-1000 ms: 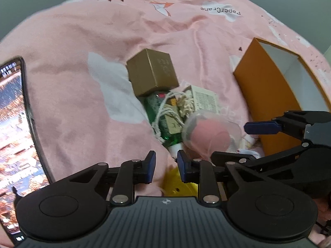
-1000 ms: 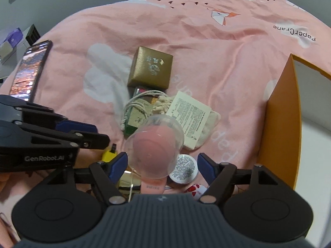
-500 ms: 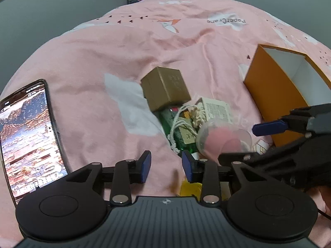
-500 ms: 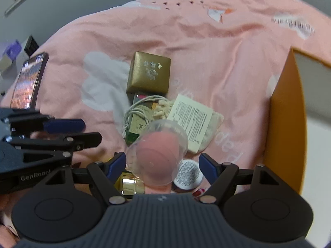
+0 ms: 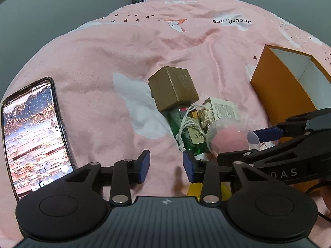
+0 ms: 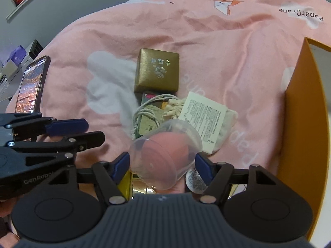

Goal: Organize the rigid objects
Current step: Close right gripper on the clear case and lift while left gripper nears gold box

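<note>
My right gripper (image 6: 162, 162) is shut on a clear plastic case with a pink sponge inside (image 6: 165, 153), held above a pile of small things on the pink bedspread; the case also shows in the left wrist view (image 5: 229, 138). My left gripper (image 5: 166, 165) is open and empty, just left of the pile, and shows at the left of the right wrist view (image 6: 82, 132). The pile holds a gold box (image 6: 157, 73), a green pack with white cord (image 5: 186, 132), and a cloth pouch with a printed leaflet (image 6: 203, 117). An open orange box (image 5: 289, 86) stands at the right.
A phone (image 5: 31, 134) with a lit screen lies on the bedspread at the left. A yellow item (image 5: 194, 188) and a round silver lid (image 6: 193, 180) lie under the grippers. A grey wall is behind the bed.
The left gripper has drawn back and risen, and its jaws have opened wider. The right gripper still holds the clear case, now tilted a little more.
</note>
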Action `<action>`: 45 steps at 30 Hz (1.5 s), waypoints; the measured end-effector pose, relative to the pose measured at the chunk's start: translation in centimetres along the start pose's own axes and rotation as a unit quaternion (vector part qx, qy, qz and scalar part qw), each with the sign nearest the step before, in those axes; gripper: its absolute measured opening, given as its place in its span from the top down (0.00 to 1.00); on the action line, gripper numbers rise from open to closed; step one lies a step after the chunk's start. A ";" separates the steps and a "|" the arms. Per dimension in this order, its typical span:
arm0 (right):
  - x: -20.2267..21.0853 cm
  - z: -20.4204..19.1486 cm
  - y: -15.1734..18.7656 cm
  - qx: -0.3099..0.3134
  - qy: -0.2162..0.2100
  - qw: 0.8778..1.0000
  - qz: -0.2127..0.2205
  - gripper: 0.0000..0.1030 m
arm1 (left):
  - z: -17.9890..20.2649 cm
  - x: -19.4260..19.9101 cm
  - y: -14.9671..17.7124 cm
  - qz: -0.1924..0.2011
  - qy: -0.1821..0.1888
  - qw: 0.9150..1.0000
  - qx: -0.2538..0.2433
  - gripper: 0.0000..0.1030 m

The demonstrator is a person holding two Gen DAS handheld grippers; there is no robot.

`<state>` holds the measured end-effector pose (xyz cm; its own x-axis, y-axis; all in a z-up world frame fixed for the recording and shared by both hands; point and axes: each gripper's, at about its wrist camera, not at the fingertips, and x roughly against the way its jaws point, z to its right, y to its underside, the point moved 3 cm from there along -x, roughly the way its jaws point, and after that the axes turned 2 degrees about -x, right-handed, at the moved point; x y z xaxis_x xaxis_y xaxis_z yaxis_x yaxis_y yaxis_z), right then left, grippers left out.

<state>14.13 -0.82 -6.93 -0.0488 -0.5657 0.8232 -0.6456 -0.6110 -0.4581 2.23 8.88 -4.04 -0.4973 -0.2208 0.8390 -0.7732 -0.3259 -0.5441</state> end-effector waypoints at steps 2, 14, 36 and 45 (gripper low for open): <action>0.4 0.0 0.1 0.001 0.011 1.000 0.003 0.35 | 0.2 0.0 0.0 0.002 0.003 1.000 -0.002 0.47; 1.7 1.2 -0.3 -0.017 0.055 0.998 0.033 0.35 | 1.3 -0.5 0.1 0.002 0.007 0.999 -0.039 0.39; 2.1 1.5 -1.1 -0.049 0.093 0.993 0.062 0.34 | 2.9 -2.6 -0.3 0.009 0.030 0.998 -0.060 0.41; 0.9 0.9 -2.1 -0.037 0.085 0.995 0.040 0.27 | 2.7 -3.0 -1.1 0.009 0.019 0.998 -0.055 0.41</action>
<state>16.15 -0.55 -5.52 -0.2266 -0.5050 0.8328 -0.6888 -0.5214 -0.5036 5.65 7.40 -5.93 -0.5236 -0.1904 0.8304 -0.8021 -0.2185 -0.5558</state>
